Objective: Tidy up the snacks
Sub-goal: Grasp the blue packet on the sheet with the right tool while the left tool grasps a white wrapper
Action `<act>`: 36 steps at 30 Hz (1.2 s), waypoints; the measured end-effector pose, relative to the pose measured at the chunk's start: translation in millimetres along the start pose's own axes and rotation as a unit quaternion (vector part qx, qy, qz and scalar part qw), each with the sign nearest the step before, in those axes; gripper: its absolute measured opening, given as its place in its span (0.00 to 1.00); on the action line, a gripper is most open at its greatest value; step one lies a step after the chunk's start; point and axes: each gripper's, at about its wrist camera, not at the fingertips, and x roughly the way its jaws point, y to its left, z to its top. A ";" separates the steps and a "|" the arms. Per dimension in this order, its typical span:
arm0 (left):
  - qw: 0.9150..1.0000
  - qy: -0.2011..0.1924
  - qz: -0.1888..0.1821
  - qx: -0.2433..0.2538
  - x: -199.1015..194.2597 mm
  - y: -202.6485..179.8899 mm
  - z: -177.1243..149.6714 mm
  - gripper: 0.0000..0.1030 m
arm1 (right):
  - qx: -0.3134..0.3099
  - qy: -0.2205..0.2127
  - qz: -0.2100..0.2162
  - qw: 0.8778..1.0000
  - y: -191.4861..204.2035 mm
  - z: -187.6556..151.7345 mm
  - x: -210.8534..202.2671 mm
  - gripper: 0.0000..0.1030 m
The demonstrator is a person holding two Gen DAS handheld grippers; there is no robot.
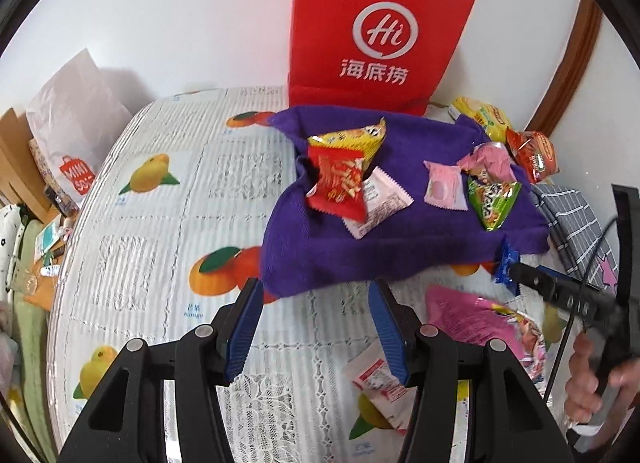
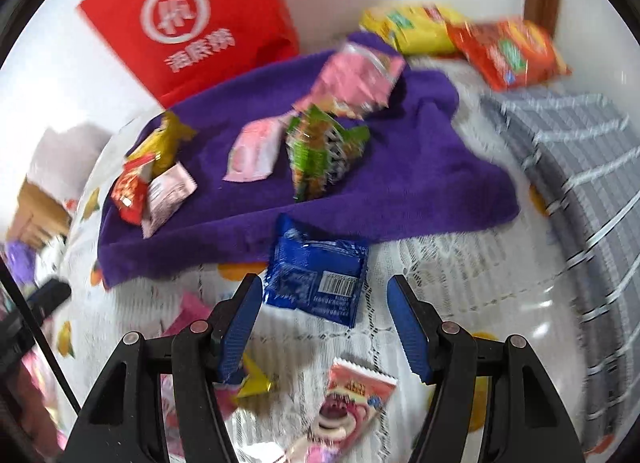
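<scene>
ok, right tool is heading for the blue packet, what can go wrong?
1. The blue packet lies flat on the lace tablecloth, so the open right tool could snag lace instead.
2. Its far edge sits at the purple towel; a pinch may drag the towel and spill the green packet.

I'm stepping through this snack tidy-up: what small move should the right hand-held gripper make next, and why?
Probably lower the right hand-held gripper onto the blue packet and close. Its jaws stand open and empty, and the packet lies flat just ahead of its fingertips, at the near edge of the purple cloth, apart from the packets piled on the cloth.
</scene>
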 end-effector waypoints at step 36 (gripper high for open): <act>0.987 0.040 -0.110 0.114 27.2 -52.4 -59.6 0.65 | -0.037 -0.025 0.026 0.999 -7.2 -34.8 -38.7 0.49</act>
